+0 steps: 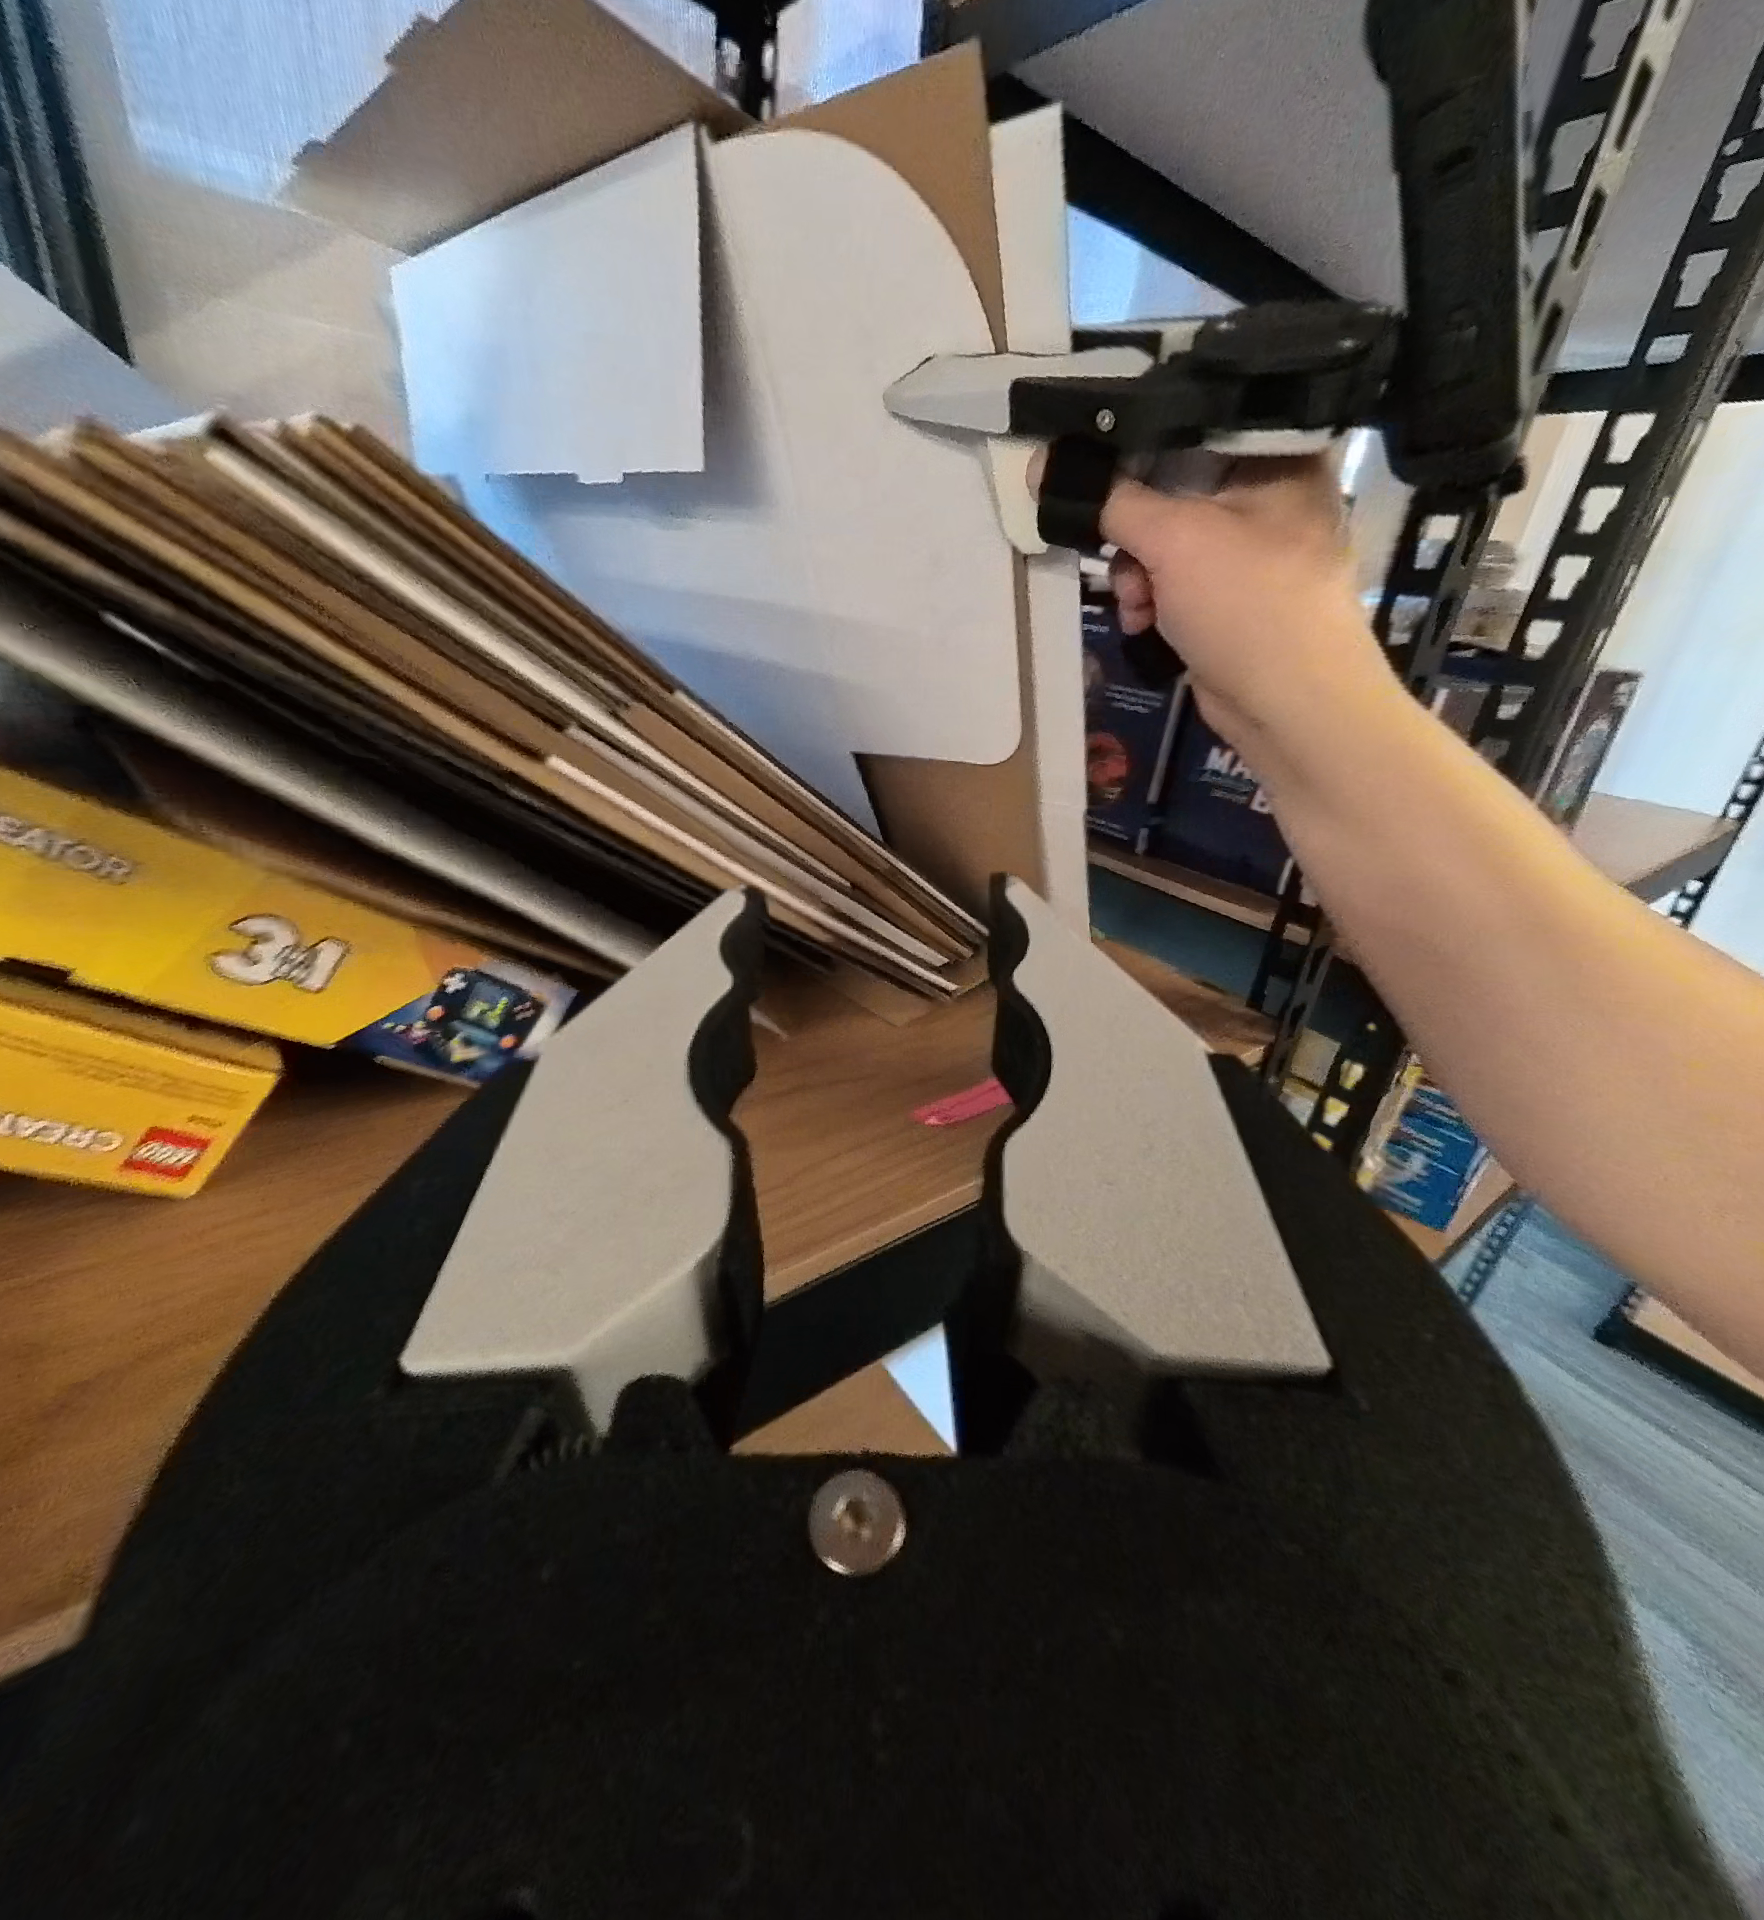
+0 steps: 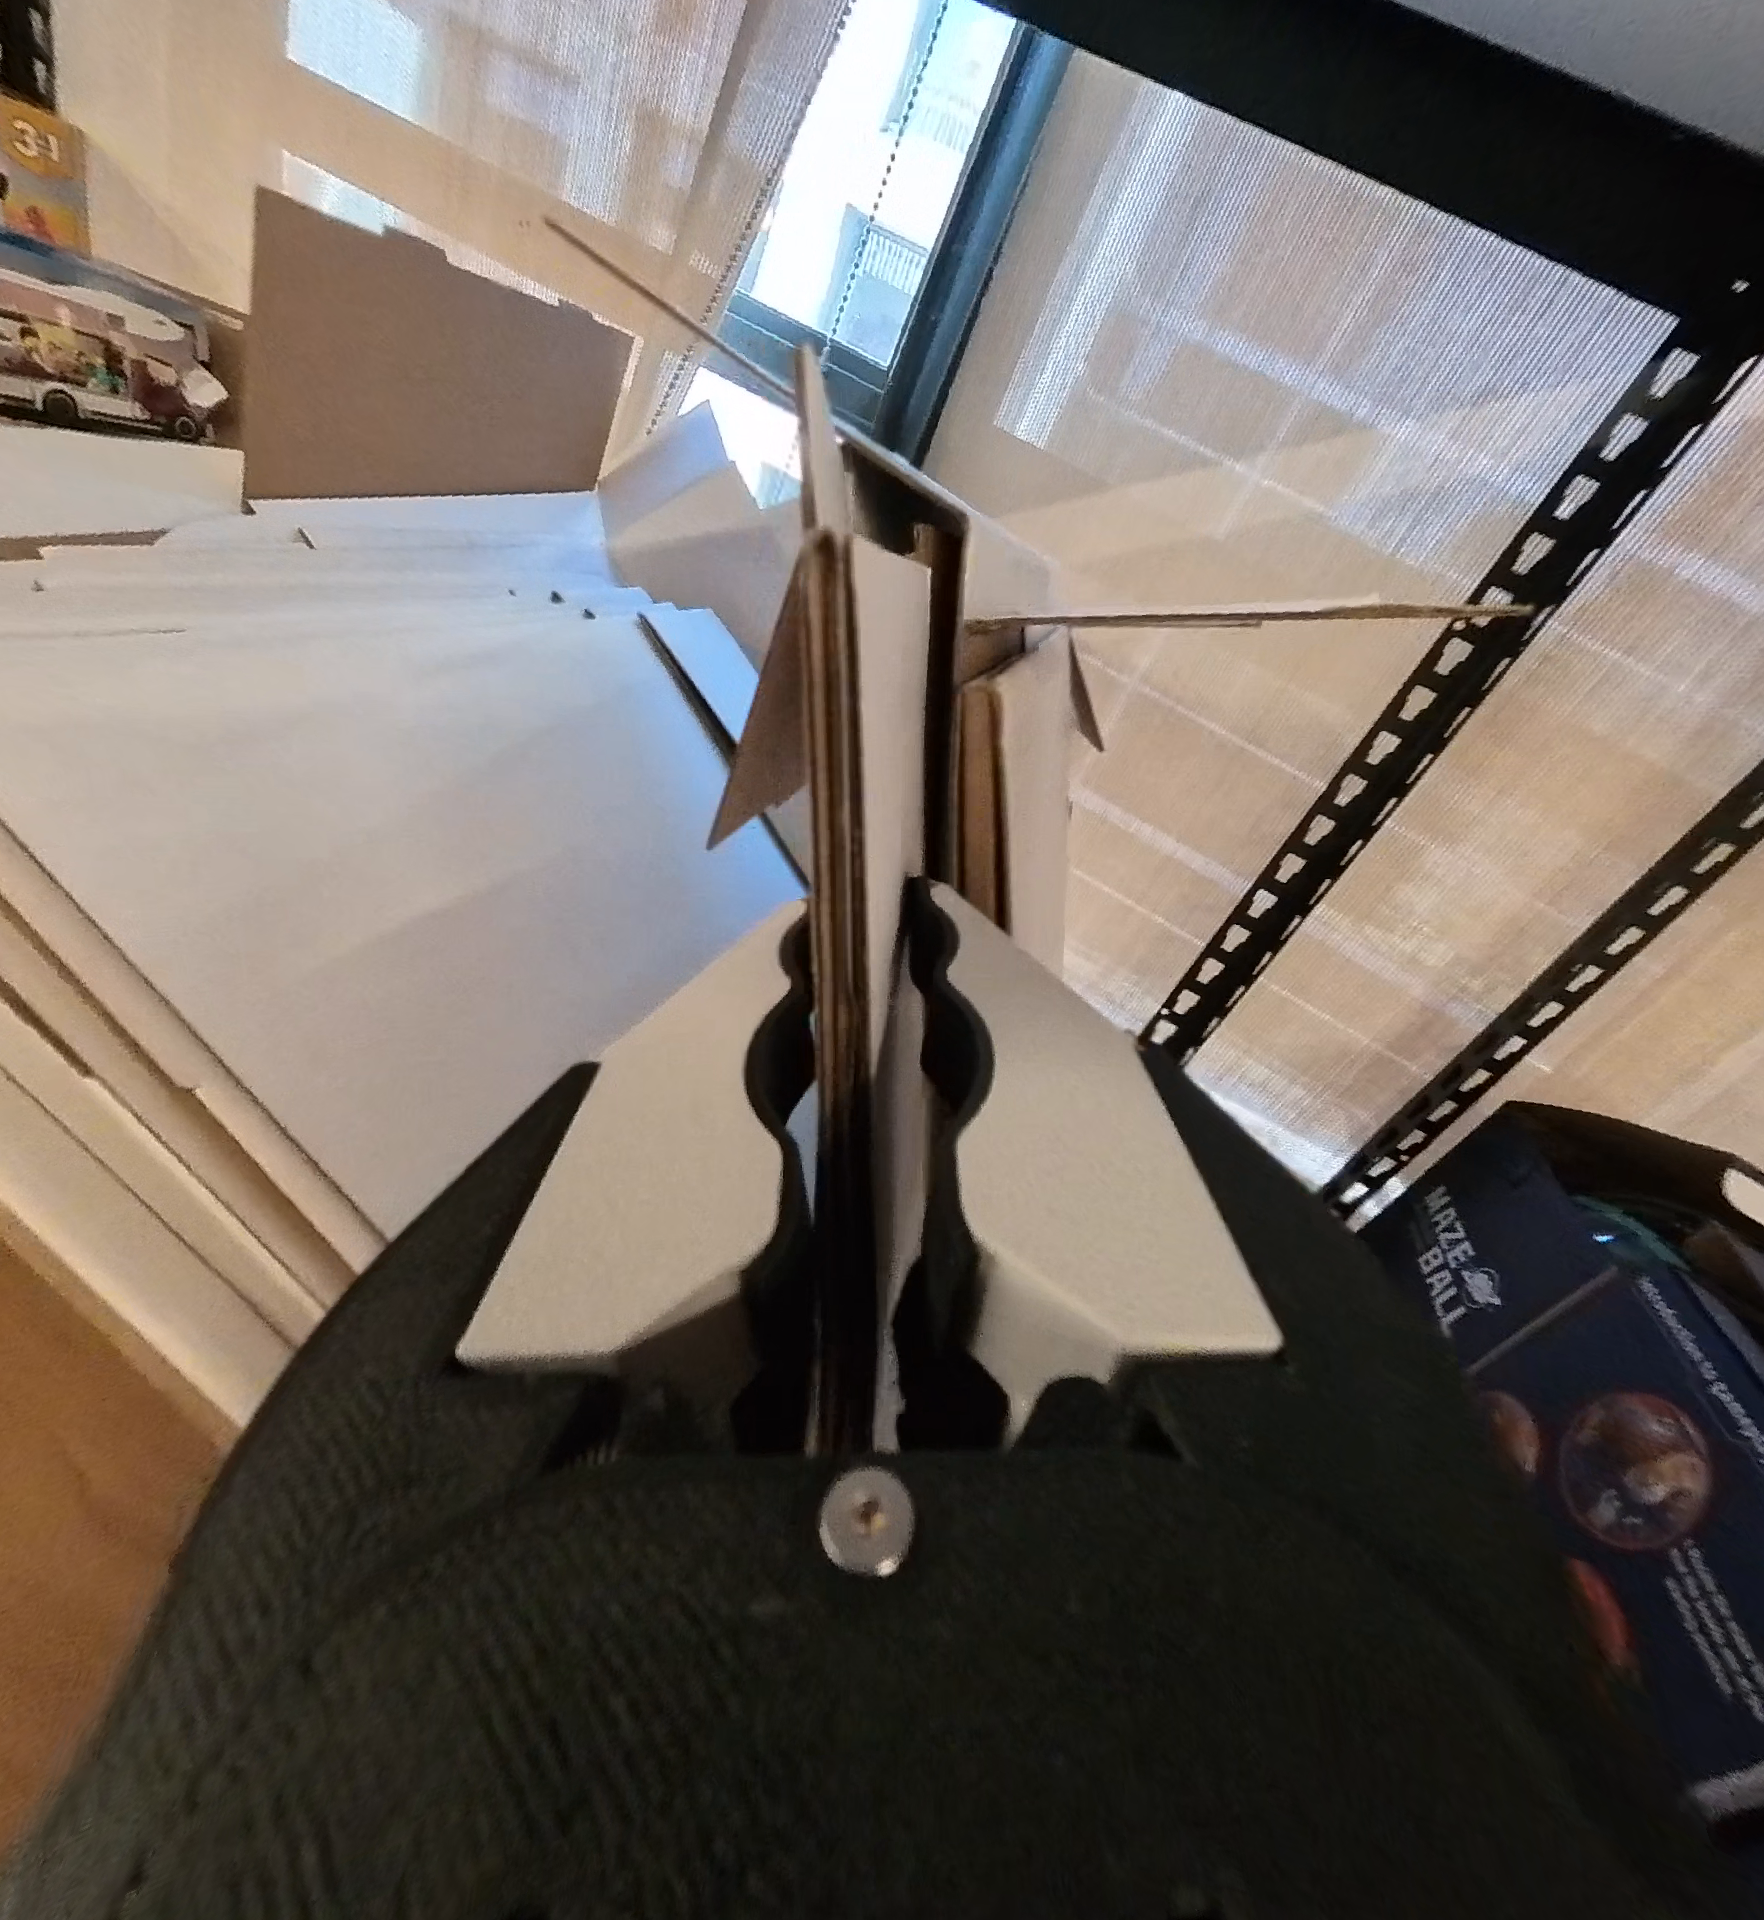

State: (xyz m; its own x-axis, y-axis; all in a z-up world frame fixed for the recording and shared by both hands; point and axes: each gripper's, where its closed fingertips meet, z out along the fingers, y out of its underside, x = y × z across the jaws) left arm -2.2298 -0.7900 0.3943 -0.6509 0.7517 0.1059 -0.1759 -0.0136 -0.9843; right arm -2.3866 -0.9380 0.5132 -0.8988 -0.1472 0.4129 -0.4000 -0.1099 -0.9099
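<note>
My left gripper (image 1: 870,909) is open and empty, low over the wooden shelf (image 1: 857,1143), pointing at the base of a leaning stack of flattened cardboard boxes (image 1: 390,644). My right gripper (image 2: 862,925) is shut on the edge of a flat white cardboard box blank (image 2: 867,748), seen edge-on between its fingers. In the left wrist view the right gripper (image 1: 935,400) holds that white blank (image 1: 805,468) upright, lifted above the stack, with a person's hand and forearm (image 1: 1480,883) behind it.
Yellow toy boxes (image 1: 130,935) lie on the shelf at left, under the stack. A pink tag (image 1: 961,1103) lies on the shelf. Black perforated rack posts (image 1: 1460,582) stand at right. Dark blue boxes (image 2: 1636,1507) sit behind. A window with a mesh blind (image 2: 1273,364) is beyond. The tips of one gripper are about 25 cm away from the tips of the other.
</note>
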